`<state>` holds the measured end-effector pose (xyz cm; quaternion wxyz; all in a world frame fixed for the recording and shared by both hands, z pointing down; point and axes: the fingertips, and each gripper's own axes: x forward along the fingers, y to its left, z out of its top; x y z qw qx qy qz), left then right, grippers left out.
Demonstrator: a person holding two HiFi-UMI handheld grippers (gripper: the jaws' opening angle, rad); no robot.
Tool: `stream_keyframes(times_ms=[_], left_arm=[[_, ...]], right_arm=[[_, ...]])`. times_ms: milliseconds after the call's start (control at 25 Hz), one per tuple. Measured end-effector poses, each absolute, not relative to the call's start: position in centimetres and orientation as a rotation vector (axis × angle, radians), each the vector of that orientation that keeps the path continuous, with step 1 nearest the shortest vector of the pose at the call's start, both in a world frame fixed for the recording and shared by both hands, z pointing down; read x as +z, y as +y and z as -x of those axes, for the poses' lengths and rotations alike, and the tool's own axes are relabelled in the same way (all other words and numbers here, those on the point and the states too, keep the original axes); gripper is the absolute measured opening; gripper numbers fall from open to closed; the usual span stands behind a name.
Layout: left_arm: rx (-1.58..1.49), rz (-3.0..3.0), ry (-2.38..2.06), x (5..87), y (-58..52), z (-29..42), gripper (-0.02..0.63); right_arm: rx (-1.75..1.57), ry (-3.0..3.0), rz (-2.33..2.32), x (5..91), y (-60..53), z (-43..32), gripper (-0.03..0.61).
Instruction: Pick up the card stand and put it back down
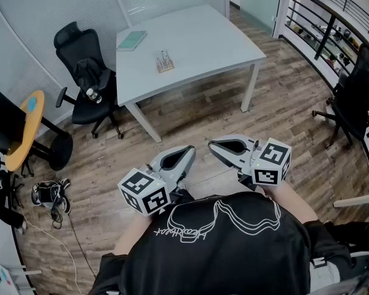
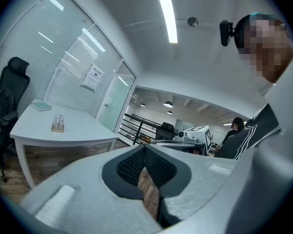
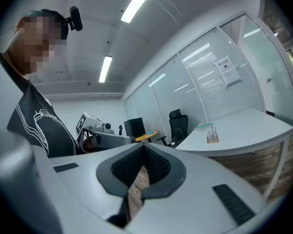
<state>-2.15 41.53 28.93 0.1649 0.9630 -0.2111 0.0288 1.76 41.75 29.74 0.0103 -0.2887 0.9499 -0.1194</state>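
The card stand (image 1: pixel 165 62), a small wooden base with upright wire clips, stands on the white table (image 1: pixel 203 42) across the room. It shows far off in the left gripper view (image 2: pixel 58 125) and the right gripper view (image 3: pixel 212 137). My left gripper (image 1: pixel 189 150) and right gripper (image 1: pixel 213 145) are held side by side close to my chest, over the wooden floor, well short of the table. Both are shut with nothing between the jaws, as seen in the left gripper's (image 2: pixel 144 152) and the right gripper's (image 3: pixel 143 152) own views.
A green notebook (image 1: pixel 132 40) lies at the table's far left corner. A black office chair (image 1: pixel 86 72) stands left of the table, with a yellow round table (image 1: pixel 26 128) and shoes (image 1: pixel 50 195) further left. Another chair (image 1: pixel 357 97) and a railing (image 1: pixel 332 32) are at the right.
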Motion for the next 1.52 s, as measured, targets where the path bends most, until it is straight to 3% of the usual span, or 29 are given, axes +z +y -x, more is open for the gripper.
stream_keyframes(times_ms=[440,880,1520], left_arm=[[0.064,-2.746,-0.581,28.7,42.7,1.2,0.014],[0.106,-2.648,-0.63,31.7,41.8,1.6,0.014],[0.105,-2.598,-0.66,33.0,21.9,2.2,0.014]], right_arm=[[-0.359,2.952,0.895,29.2,43.4,-2.3,0.009],[-0.583,2.902,0.912,33.3,42.2,-2.9,0.009],[-0.692,2.844,0.936,34.8,22.7,-3.4,0.009]])
